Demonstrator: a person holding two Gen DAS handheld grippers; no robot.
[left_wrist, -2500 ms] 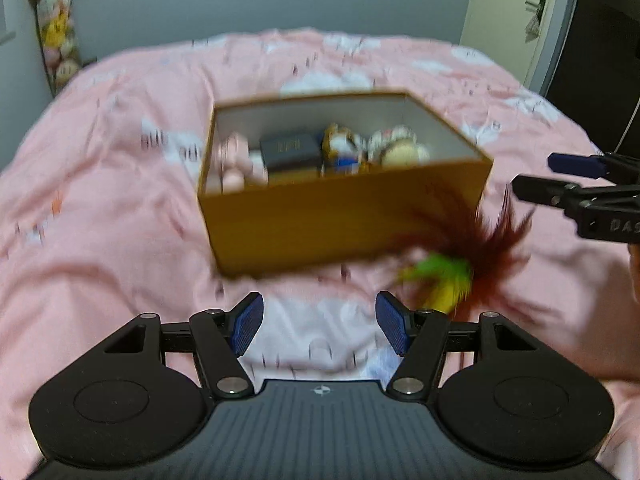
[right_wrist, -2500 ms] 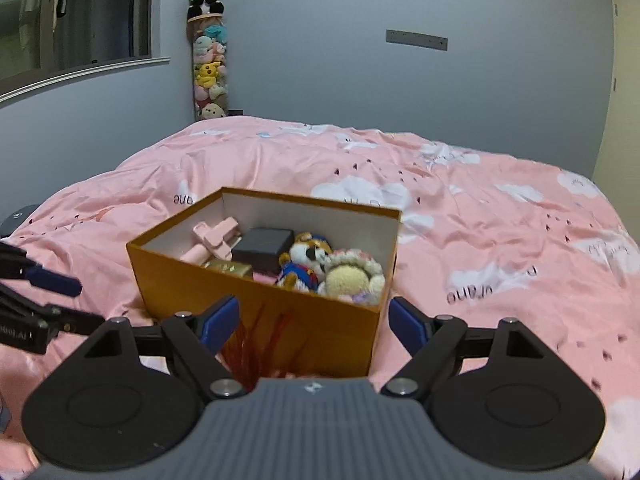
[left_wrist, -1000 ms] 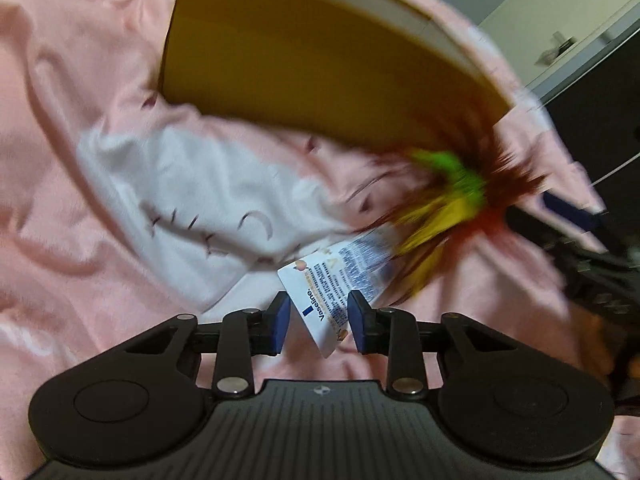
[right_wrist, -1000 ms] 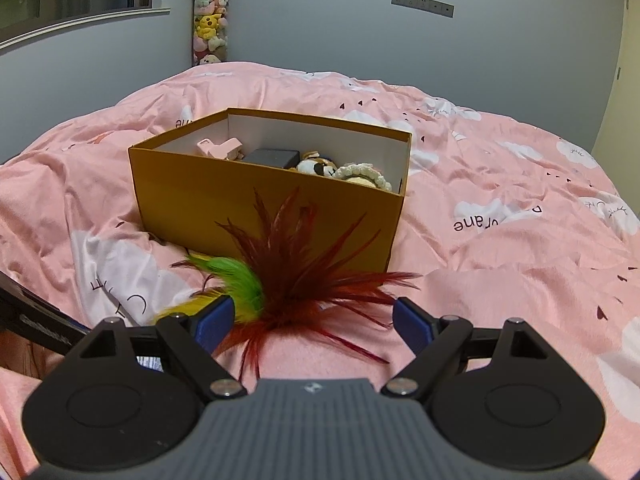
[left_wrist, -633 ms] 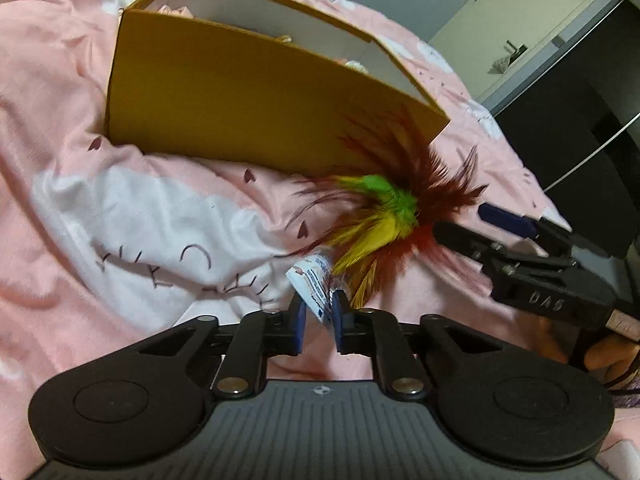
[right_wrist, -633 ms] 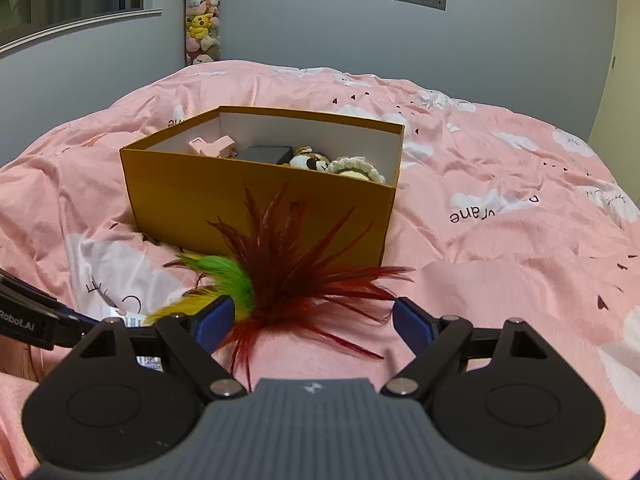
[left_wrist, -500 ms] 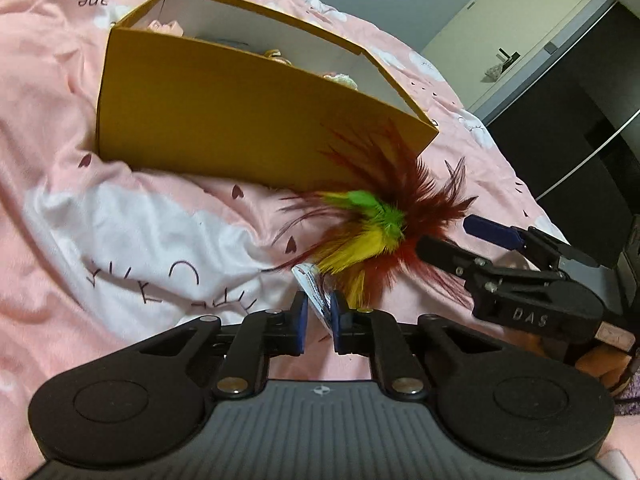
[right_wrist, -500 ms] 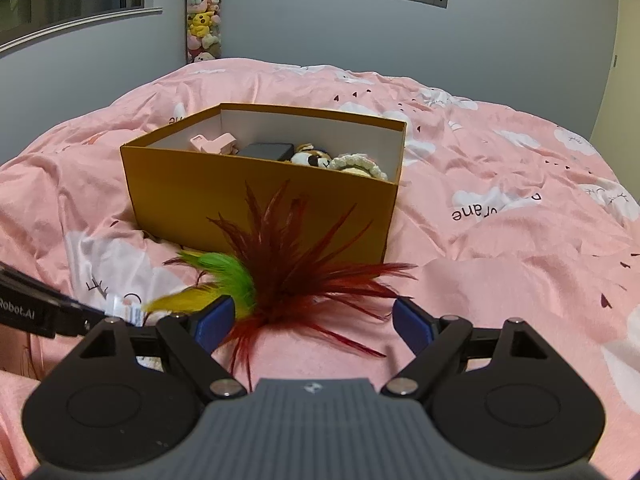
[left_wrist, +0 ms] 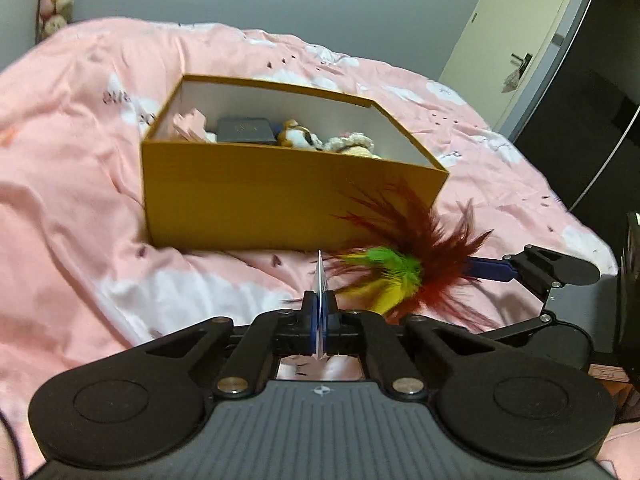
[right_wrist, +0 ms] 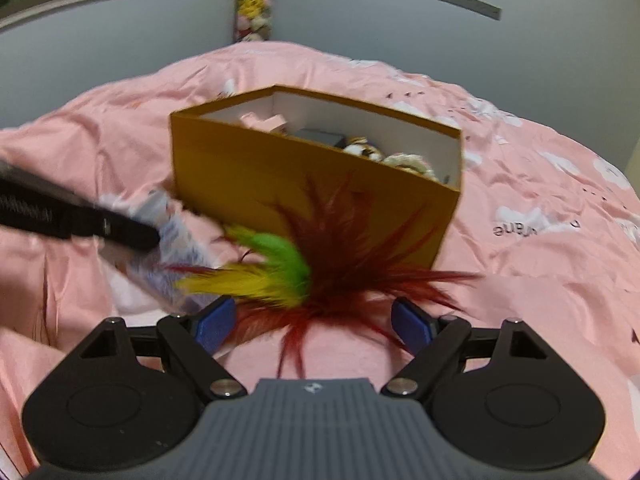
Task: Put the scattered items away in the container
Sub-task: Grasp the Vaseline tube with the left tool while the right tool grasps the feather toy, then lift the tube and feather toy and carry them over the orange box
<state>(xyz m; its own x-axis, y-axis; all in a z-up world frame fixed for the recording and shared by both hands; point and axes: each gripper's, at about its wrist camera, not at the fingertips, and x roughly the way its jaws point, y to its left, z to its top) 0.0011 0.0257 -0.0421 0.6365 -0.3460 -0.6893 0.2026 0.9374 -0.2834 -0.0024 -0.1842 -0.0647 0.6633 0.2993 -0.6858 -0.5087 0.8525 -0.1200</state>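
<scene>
- The left gripper (left_wrist: 320,316) pinches a thin white printed packet (left_wrist: 320,276), edge-on, in front of the orange box (left_wrist: 280,196).
- The feather toy (right_wrist: 304,276), red, green and yellow, lies before the box, between the wide-apart fingers of the right gripper (right_wrist: 314,322).

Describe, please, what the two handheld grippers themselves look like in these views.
Both the left gripper and right gripper are matte black, with a ribbed grey centre plate, two round discs, silver pivot screws and blue finger pads. No cables or sleeves are visible.

Changes logged: my left gripper (left_wrist: 320,312), open earlier, now clamps the white tube (left_wrist: 320,280) edge-on, raised off the bed; box (left_wrist: 280,200) interior back in my left view; feather toy (right_wrist: 304,276) unmoved.
</scene>
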